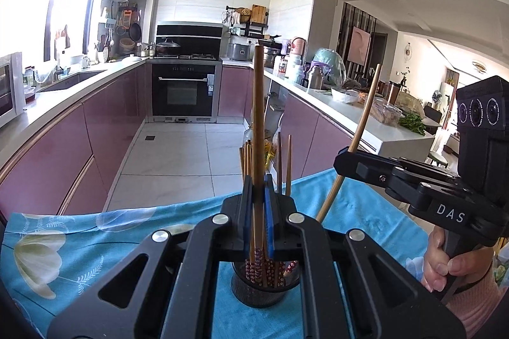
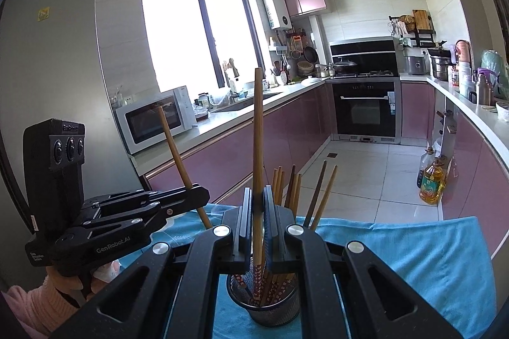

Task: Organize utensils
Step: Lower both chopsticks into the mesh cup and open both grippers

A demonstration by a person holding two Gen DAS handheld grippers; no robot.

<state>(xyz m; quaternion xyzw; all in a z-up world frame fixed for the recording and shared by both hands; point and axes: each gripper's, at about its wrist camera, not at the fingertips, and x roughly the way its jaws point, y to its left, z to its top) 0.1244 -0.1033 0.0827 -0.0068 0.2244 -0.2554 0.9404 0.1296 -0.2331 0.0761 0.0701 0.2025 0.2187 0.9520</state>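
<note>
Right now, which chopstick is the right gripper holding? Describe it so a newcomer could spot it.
Find the blue floral tablecloth in front of the pink kitchen cabinets, then the black mesh utensil holder on it. The right gripper holds one wooden chopstick upright above that holder; it rises far higher than the chopsticks already standing inside.
</note>
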